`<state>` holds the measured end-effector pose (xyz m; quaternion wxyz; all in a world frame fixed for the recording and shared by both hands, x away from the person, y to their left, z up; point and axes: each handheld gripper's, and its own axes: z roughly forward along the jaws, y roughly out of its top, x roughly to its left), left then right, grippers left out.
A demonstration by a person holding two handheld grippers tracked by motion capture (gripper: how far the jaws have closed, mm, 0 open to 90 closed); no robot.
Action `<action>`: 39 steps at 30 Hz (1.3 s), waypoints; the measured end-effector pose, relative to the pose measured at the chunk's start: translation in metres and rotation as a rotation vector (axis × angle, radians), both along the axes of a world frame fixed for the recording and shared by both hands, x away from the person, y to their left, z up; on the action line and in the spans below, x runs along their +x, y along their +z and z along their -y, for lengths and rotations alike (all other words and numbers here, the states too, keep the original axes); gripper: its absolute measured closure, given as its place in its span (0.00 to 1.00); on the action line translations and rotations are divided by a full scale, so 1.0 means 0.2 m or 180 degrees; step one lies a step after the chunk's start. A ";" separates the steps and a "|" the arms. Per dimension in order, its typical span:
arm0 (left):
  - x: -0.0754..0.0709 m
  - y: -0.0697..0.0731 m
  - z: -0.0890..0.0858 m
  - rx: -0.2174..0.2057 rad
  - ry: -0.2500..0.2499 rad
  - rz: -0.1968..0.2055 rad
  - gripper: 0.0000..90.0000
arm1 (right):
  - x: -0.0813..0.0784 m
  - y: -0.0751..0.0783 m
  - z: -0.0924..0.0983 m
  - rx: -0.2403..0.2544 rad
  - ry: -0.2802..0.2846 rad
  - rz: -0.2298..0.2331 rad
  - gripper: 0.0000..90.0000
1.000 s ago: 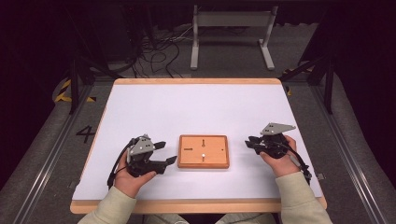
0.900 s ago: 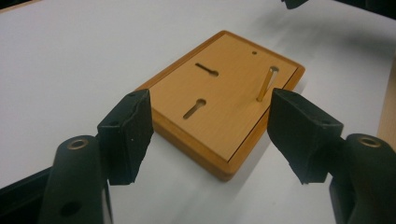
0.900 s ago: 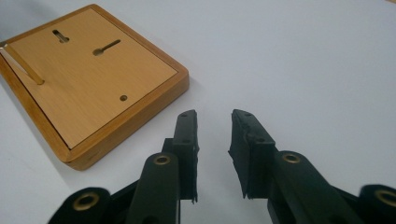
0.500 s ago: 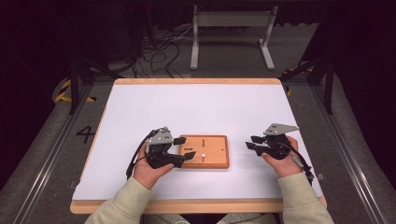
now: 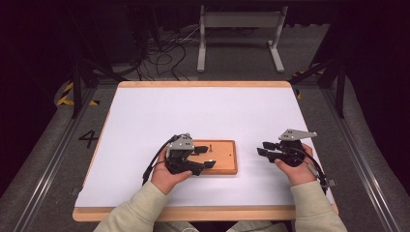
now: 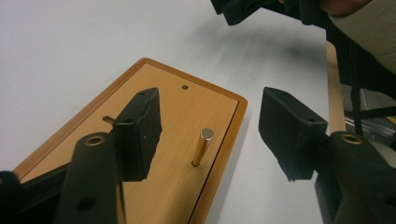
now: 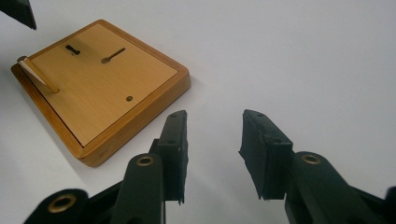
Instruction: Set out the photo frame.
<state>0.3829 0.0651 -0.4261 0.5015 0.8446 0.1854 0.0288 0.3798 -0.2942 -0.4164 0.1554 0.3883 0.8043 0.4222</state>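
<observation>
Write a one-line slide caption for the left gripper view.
Left gripper with open jaws either side of a brass pin standing upright in a wooden board on the white table.

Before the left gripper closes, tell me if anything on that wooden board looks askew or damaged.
Nothing stands out. The wooden board lies flat on the white table, unchipped. One brass pin stands upright in it, between the open jaws of the left gripper, untouched. The empty small hole looks intentional.

Left gripper (image 5: pixel 196 158) covers wooden board's (image 5: pixel 226 159) left part in high view; pin (image 6: pixel 203 147) too small there.
</observation>
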 end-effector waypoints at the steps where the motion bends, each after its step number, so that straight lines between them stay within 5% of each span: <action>1: 0.00 -0.01 0.01 0.0021 -0.0019 0.0005 0.50 | 0.00 0.00 0.00 0.0005 -0.0013 -0.0011 0.69; 4: 0.00 -0.04 0.02 0.0083 -0.0024 0.0024 0.62 | -0.01 -0.01 0.00 0.0015 -0.0019 0.0011 0.69; 13: 0.02 -0.11 0.06 0.0232 -0.0042 -0.0036 0.69 | -0.01 -0.02 0.00 0.0022 0.0004 -0.0007 0.69; 18: 0.01 -0.12 0.06 0.0306 -0.0028 0.0042 0.92 | -0.01 -0.02 0.00 0.0007 0.0003 -0.0013 0.69; 28: -0.01 -0.13 0.07 0.0361 -0.0057 0.0295 0.93 | -0.01 -0.02 -0.02 0.0039 0.0079 -0.0054 0.74; 34: -0.05 -0.12 0.09 0.0586 -0.0085 0.0672 0.93 | -0.01 -0.02 -0.04 -0.0016 0.0172 0.0036 0.76; 39: -0.08 -0.13 0.09 0.0659 -0.0092 0.0851 0.93 | -0.02 -0.01 -0.05 -0.0009 0.0216 0.0079 0.71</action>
